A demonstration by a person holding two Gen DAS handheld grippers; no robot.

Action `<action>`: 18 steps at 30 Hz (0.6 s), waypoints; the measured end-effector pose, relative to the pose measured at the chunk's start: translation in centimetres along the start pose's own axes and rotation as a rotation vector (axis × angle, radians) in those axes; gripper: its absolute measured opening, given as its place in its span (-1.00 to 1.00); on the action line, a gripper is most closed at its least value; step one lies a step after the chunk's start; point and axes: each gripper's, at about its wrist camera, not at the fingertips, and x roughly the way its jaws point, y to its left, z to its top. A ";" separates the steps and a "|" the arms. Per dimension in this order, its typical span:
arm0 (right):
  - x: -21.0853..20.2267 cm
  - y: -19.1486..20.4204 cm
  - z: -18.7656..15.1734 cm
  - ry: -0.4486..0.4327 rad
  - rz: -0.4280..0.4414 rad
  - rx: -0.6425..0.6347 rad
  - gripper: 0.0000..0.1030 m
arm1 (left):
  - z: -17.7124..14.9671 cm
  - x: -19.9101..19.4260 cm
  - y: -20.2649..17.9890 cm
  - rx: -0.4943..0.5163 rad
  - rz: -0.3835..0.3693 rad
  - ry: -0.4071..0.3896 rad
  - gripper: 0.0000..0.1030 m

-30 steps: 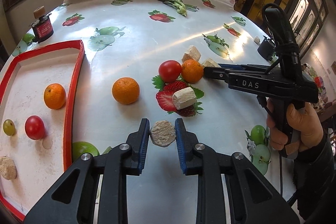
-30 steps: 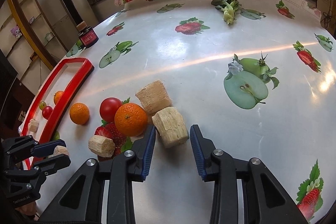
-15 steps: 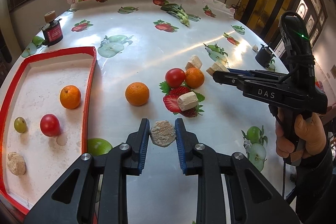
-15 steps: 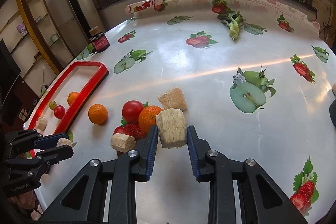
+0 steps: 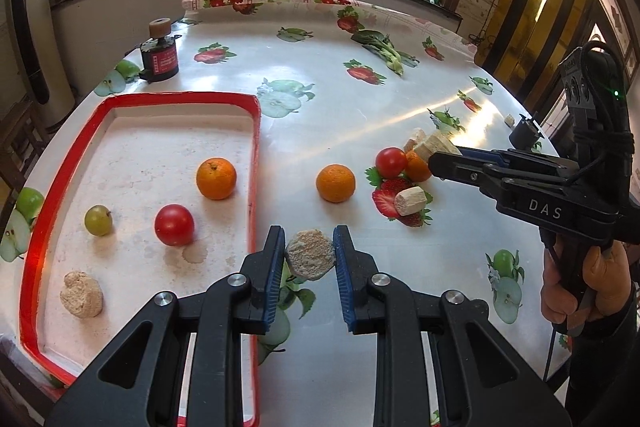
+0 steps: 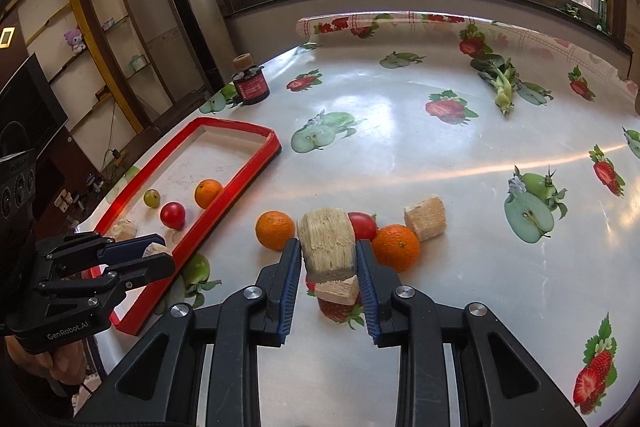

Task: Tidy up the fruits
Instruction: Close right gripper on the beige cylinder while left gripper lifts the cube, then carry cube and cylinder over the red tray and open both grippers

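Left wrist view: the left gripper (image 5: 310, 255) had its jaws closed narrowly on a round pale porous chunk (image 5: 310, 255), held clear of the tabletop just beside the tray's right rim.
Right gripper (image 6: 328, 255): jaws pressed against both sides of a fibrous beige block (image 6: 327, 242), carried above the loose pile.
Red tray (image 5: 64, 163): it sat on the left part of the table, with an orange (image 5: 216, 178), a tomato (image 5: 174, 225), a green grape (image 5: 98, 220) and a beige lump (image 5: 81, 293) inside, all apart from one another.
Table (image 5: 320, 115): it wore a glossy white cloth printed with strawberries and apples.
Loose orange (image 5: 335, 183): it rested on the cloth between the tray and the pile, touching neither.
Pile: a second tomato (image 6: 362, 225) and another orange (image 6: 397, 247) sat close together, though contact could not be judged; a tan cube (image 6: 425, 217) lay just behind that orange.
Small pale piece (image 6: 337, 291): it lay on a printed strawberry, directly below the held block in the right wrist view.
Far side: a dark jar with a red label (image 5: 159, 58) stood beyond the tray's back corner, and a leafy green vegetable (image 6: 502, 81) lay well apart near the far edge.
Right hand (image 5: 584, 285): it gripped the handle of the right tool at the table's right edge.
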 end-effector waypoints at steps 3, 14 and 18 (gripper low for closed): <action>0.4 1.1 0.2 0.007 0.011 -0.016 -0.45 | -0.1 -0.4 1.1 -0.018 0.014 -0.007 -0.57; 1.7 4.4 1.2 0.010 0.051 -0.058 -0.45 | -0.1 -1.9 3.9 -0.056 0.061 -0.034 -0.57; 2.0 5.4 1.5 0.011 0.064 -0.071 -0.45 | 0.0 -2.2 4.7 -0.065 0.075 -0.040 -0.57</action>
